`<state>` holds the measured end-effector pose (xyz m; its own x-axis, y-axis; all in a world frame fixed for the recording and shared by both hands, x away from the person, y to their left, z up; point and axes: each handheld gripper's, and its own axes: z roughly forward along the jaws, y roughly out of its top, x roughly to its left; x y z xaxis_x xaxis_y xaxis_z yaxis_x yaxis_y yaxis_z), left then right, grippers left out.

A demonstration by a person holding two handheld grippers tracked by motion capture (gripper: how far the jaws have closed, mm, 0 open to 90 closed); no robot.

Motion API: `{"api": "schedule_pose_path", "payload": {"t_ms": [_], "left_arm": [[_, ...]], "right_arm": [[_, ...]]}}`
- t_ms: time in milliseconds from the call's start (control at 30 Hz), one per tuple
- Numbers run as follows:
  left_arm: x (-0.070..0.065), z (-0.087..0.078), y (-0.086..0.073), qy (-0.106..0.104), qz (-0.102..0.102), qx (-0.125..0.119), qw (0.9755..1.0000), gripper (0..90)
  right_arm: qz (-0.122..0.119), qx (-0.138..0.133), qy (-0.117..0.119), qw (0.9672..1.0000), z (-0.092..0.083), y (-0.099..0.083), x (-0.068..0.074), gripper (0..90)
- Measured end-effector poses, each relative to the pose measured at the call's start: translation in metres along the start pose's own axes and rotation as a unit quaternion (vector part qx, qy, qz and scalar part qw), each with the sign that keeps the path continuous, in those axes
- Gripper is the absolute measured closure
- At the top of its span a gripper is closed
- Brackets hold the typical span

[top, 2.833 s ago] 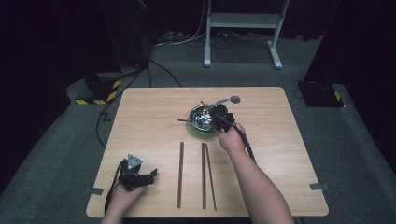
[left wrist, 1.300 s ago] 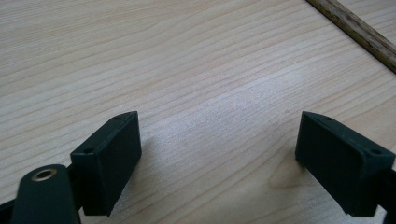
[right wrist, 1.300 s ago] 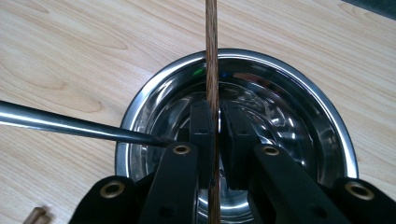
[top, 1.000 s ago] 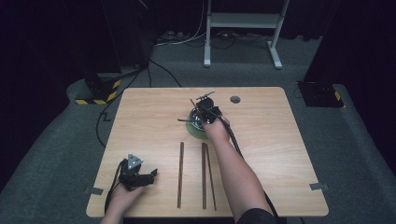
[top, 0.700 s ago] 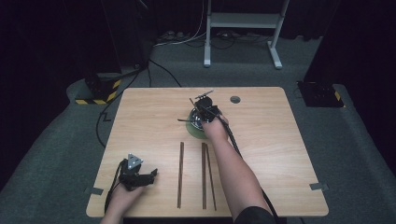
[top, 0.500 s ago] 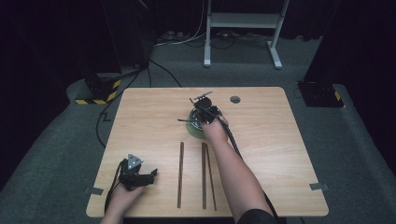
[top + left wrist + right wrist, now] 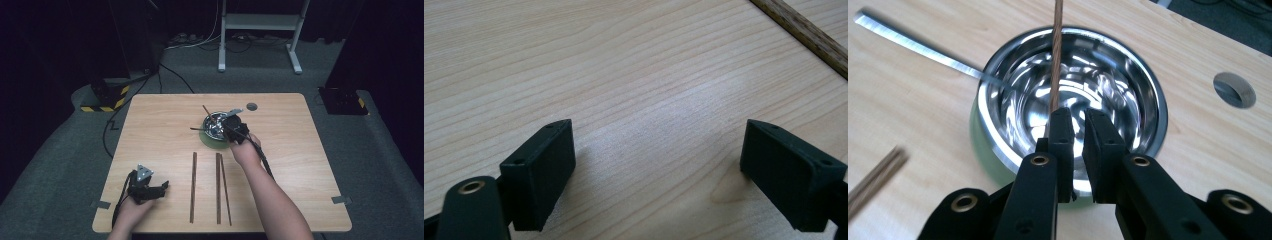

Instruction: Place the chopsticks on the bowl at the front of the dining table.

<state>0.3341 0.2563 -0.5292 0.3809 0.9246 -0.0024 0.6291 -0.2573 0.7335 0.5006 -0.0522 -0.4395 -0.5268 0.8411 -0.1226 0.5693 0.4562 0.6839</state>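
Observation:
A steel bowl (image 7: pixel 214 125) (image 7: pixel 1148 85) stands on a green coaster (image 7: pixel 207 142) in the middle of the wooden table. A wooden chopstick (image 7: pixel 205 108) (image 7: pixel 1056 55) leans in it, its top tilted toward the far left. My right gripper (image 7: pixel 227 125) (image 7: pixel 1078 112) hovers at the bowl's near right rim. Its jaws have just been closing to a narrow slit with nothing between them, and the chopstick runs down behind the left jaw. My left gripper (image 7: pixel 161 187) (image 7: pixel 659 145) rests open on the table at the near left, holding nothing.
Three chopsticks (image 7: pixel 218 187) lie lengthwise on the table in front of the bowl, one (image 7: pixel 804 35) just beyond my left gripper. A flat metal strip (image 7: pixel 913 45) rests on the bowl's rim. A round hole (image 7: pixel 251 106) (image 7: pixel 1233 90) is in the table.
My right hand has drawn back from over the bowl toward the near right. The chopstick stays leaning in the bowl. The left gripper has not moved.

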Motion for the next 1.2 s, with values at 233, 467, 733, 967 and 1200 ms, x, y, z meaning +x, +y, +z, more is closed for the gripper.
{"api": "schedule_pose_path", "payload": {"t_ms": [233, 467, 733, 967, 1200], "left_arm": [[0.000, 0.000, 0.000, 0.000, -0.001, -0.001, 1.0000, 14.6], [-0.001, 0.000, 0.000, 0.002, -0.003, -0.001, 1.0000, 14.9], [-0.001, 0.000, 0.000, 0.001, -0.002, -0.001, 1.0000, 14.9], [0.000, 0.000, 0.000, 0.000, -0.001, -0.001, 1.0000, 14.9], [0.000, 0.000, 0.000, 0.000, -0.001, -0.001, 1.0000, 14.9]], "right_arm": [[-0.010, -0.029, 0.015, 0.9994, -0.041, -0.050, 0.016, 81.1], [0.007, -0.023, 0.032, 0.9992, -0.059, -0.093, 0.032, 73.6], [0.010, 0.006, 0.048, 0.9988, -0.043, -0.120, 0.056, 66.7], [0.009, 0.013, 0.055, 0.9984, -0.036, -0.118, 0.061, 67.0], [0.001, 0.032, 0.054, 0.9980, -0.029, -0.120, 0.062, 70.8]]}}
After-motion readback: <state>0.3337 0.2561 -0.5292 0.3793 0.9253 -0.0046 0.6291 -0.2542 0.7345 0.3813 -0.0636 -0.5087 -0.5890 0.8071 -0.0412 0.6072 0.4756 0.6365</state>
